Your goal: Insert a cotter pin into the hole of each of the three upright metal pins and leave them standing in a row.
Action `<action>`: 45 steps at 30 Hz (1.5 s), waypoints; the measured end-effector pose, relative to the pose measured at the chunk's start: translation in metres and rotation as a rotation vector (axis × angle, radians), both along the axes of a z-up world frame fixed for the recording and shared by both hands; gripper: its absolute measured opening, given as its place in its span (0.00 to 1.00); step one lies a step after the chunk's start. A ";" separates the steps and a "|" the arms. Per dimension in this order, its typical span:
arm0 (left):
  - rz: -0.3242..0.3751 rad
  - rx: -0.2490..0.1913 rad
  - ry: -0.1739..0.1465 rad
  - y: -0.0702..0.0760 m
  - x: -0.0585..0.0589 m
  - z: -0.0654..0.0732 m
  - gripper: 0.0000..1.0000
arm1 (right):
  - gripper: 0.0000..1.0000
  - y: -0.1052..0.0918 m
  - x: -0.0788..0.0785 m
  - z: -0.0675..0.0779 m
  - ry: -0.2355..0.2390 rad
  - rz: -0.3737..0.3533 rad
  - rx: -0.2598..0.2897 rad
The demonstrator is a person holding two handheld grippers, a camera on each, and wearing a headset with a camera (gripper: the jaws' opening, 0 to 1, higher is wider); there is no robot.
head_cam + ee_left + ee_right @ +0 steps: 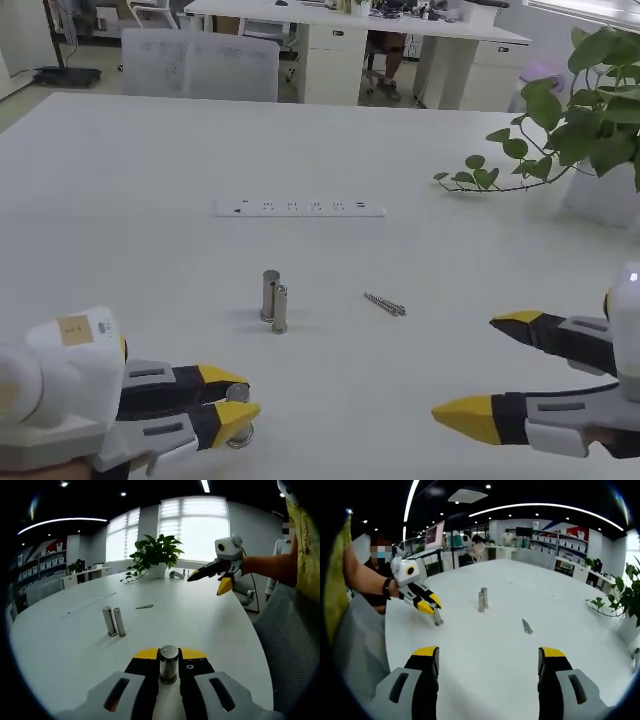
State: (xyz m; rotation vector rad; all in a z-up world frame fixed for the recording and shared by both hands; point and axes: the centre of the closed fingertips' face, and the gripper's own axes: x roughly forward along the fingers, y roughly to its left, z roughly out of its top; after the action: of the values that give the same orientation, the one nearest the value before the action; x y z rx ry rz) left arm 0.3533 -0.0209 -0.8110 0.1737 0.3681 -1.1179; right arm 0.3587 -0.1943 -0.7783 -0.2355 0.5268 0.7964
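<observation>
At seven o'clock in the head view the left gripper (232,396) was clenched on one pin (168,665), which stood upright with its foot on the table (150,180). The other two pins (275,300) stood near the middle, just beside each other, at one o'clock from the held one. The cotter pins (385,304) lay at three o'clock from that pair, apart from it; how many there were was too small to tell. At four o'clock the right gripper (490,365) hung released, jaws wide, nothing between them.

The step looked to be pinning the held pin. It would go best with the left grip firm and low, the pin kept plumb and its hole turned toward three o'clock, while the right took a single cotter pin by one end and fed it straight in.

The table was white, smooth and matt. A power strip (300,208) lay at twelve o'clock and a trailing plant (585,110) at two. Beyond were chairs (200,65) and office desks (350,30).
</observation>
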 end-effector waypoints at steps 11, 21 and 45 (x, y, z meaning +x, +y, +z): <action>-0.163 0.000 -0.009 0.000 -0.004 0.000 0.11 | 0.83 -0.002 -0.002 -0.001 0.003 -0.008 0.003; -0.335 0.001 0.023 -0.001 -0.004 0.001 0.11 | 0.83 -0.006 -0.002 -0.002 0.006 -0.014 -0.012; -0.623 -0.098 0.068 -0.005 -0.011 0.000 0.11 | 0.81 0.007 0.002 -0.009 0.016 0.030 -0.082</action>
State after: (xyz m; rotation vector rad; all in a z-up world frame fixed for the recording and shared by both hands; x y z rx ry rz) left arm 0.3421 -0.0263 -0.8111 0.1684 0.3259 -1.7563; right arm 0.3607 -0.1874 -0.7869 -0.3140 0.5727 0.8069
